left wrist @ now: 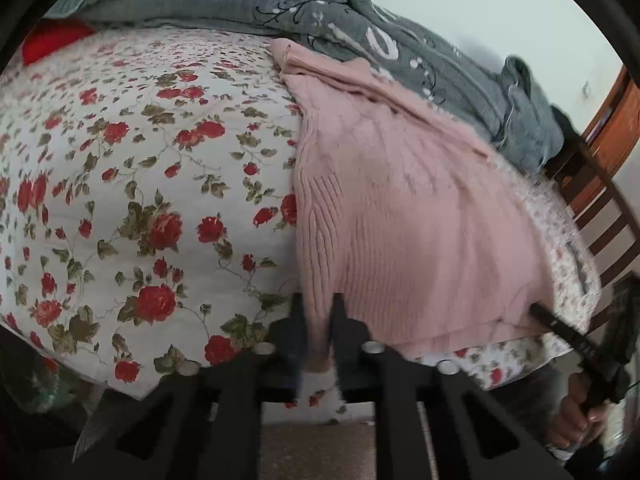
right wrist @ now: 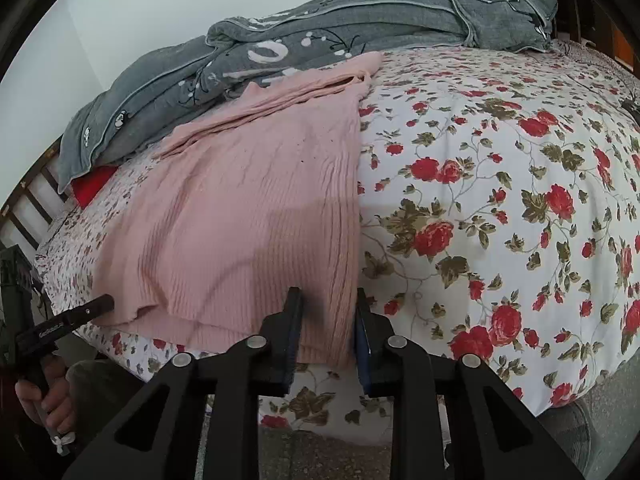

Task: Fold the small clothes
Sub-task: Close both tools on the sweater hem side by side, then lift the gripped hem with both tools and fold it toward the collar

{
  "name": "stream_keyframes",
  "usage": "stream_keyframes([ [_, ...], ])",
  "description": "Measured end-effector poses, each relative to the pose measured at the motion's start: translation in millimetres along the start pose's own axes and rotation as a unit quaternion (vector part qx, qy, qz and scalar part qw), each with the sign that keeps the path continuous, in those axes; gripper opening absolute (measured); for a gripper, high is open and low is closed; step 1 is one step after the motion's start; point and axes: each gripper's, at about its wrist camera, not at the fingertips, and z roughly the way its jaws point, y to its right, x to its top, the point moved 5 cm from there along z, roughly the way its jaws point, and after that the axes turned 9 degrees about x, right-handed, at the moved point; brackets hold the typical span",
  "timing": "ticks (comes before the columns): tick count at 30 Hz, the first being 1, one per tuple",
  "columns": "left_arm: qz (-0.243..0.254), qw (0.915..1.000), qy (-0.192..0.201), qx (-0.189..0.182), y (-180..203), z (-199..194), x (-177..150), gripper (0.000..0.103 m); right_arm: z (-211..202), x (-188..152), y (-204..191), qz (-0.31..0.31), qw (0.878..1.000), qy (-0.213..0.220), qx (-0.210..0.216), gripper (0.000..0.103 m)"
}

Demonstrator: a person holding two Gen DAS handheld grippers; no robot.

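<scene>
A pink ribbed knit sweater (left wrist: 400,208) (right wrist: 248,208) lies flat on the rose-patterned bedsheet (left wrist: 140,160) (right wrist: 500,200), its hem at the bed's near edge. My left gripper (left wrist: 318,308) is shut on the hem's left corner, with pink knit pinched between the black fingers. At the hem's right corner my right gripper (right wrist: 328,308) is shut on the fabric edge. Each wrist view also shows the other gripper from the side: the right gripper (left wrist: 536,310) and the left gripper (right wrist: 106,302), each held by a hand (left wrist: 576,412) (right wrist: 44,396).
A rumpled grey quilt (left wrist: 400,40) (right wrist: 320,24) lies along the far side, touching the sweater's top. A red cushion (left wrist: 52,40) (right wrist: 94,184) peeks from under it. A wooden slatted bed end (left wrist: 604,208) (right wrist: 24,200) stands beside the sweater. Floor (right wrist: 320,452) shows below the bed edge.
</scene>
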Motion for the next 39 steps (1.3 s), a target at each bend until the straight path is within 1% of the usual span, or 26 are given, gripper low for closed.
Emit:
stream_keyframes([
  [1, -0.002, 1.0, 0.005, -0.004, -1.2, -3.8, 1.8, 0.007, -0.6, 0.4, -1.8, -0.005, 1.0, -0.005, 0.002, 0.006],
  [3, 0.0, 0.9997, 0.022, -0.01, -1.5, -15.1, 7.3, 0.007, -7.1, 4.7, -5.6, -0.015, 1.0, 0.002, -0.002, 0.006],
  [5, -0.005, 0.999, 0.038, -0.021, -0.3, -28.5, 15.6, 0.007, -17.4, 11.8, -9.2, -0.017, 1.0, 0.014, 0.003, 0.005],
  [7, -0.018, 0.9978, 0.051, -0.038, 0.0, -42.5, 27.2, 0.007, -28.6, 20.4, -10.1, -0.004, 0.999, 0.027, 0.017, 0.005],
  [10, -0.032, 0.9957, 0.07, -0.052, 1.6, -59.0, 46.4, 0.007, -47.2, 37.0, -11.5, 0.015, 0.998, 0.053, 0.041, 0.005],
  [15, -0.029, 0.9928, 0.102, -0.057, 12.1, -80.3, 82.2, 0.007, -68.4, 73.2, -19.3, 0.029, 0.994, 0.085, 0.068, 0.005],
  [20, -0.038, 0.9893, 0.129, -0.057, 20.3, -90.5, 120.0, 0.007, -82.7, 112.7, -26.8, 0.035, 0.988, 0.119, 0.086, 0.005],
  [25, -0.05, 0.9873, 0.14, -0.057, 20.0, -78.0, 155.0, 0.007, -78.3, 146.8, -30.6, 0.038, 0.985, 0.136, 0.099, 0.005],
  [29, -0.051, 0.9863, 0.149, -0.05, 20.0, -63.7, 182.5, 0.007, -66.2, 182.3, -25.8, 0.048, 0.982, 0.149, 0.109, 0.005],
  [37, -0.046, 0.9854, 0.16, -0.036, 23.5, -21.7, 233.3, 0.007, -32.7, 242.9, -15.6, 0.055, 0.979, 0.16, 0.111, 0.005],
  [39, -0.045, 0.985, 0.164, -0.029, 24.8, -8.9, 245.4, 0.007, -23.9, 252.1, -14.8, 0.048, 0.98, 0.161, 0.105, 0.005],
])
